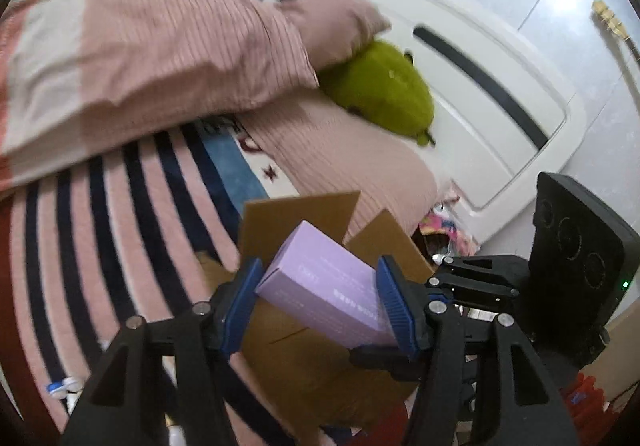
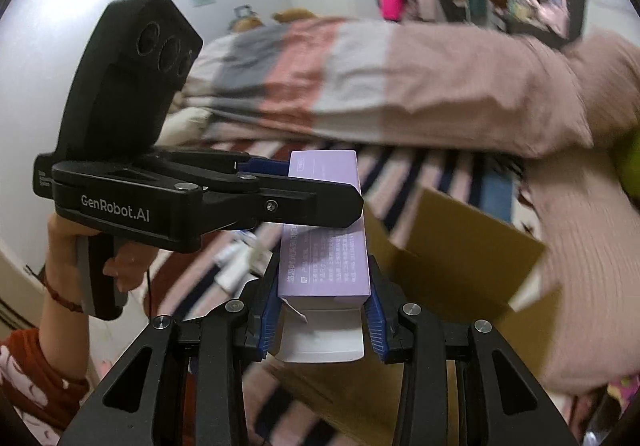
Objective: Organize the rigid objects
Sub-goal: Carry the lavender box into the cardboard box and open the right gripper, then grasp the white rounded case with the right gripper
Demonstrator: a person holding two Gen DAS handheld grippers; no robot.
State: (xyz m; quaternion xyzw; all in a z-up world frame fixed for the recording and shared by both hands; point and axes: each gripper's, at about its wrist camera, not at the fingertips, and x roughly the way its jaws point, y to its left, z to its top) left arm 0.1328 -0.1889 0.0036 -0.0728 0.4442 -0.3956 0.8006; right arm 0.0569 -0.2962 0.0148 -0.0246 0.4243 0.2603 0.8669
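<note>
Both tools on one purple box, right over the cardboard box

Nearest me, the right tool (image 2: 322,320) clamps the open-flap end of the purple box (image 2: 324,258), and the left tool (image 1: 320,298) pinches the same box from the side. So it's held twice, in the air above the open cardboard box (image 1: 304,362) on the bed (image 1: 120,246). Looks like it's not dropped in yet, and a few small bits still sit on the stripes. Raised flaps crowd the opening, duvet and green plush (image 1: 380,89) behind.
</note>
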